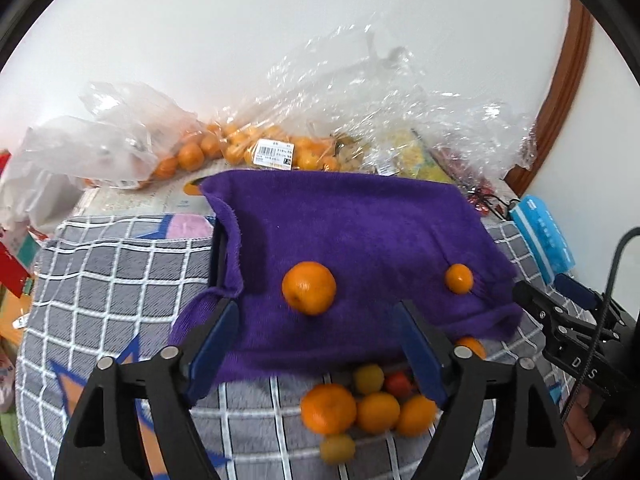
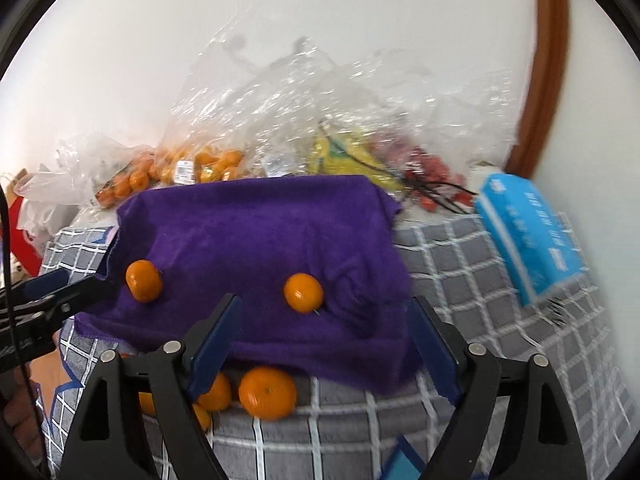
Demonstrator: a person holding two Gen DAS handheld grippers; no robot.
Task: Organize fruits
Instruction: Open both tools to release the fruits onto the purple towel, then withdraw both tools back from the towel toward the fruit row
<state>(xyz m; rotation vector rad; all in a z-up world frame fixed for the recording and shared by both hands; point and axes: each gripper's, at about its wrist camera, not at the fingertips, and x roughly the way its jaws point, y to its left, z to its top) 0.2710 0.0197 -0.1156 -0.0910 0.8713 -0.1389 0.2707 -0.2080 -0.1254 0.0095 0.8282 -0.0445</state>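
Note:
A purple towel (image 1: 340, 236) lies draped over a raised box on the grey checked cloth (image 1: 120, 280). Two mandarins rest on it: a large one (image 1: 309, 288) and a smaller one (image 1: 459, 278); in the right wrist view they show at left (image 2: 144, 281) and centre (image 2: 303, 293). Several mandarins and small yellow and red fruits (image 1: 368, 404) lie loose below the towel's front edge (image 2: 267, 392). My left gripper (image 1: 316, 344) is open and empty just before the large mandarin. My right gripper (image 2: 324, 340) is open and empty just before the centre mandarin.
Clear plastic bags of mandarins (image 1: 240, 148) and crumpled wrap with yellow and red fruit (image 2: 360, 156) line the back wall. A blue tissue pack (image 2: 528, 232) lies at the right. Red packaging (image 1: 12, 264) sits at the left edge.

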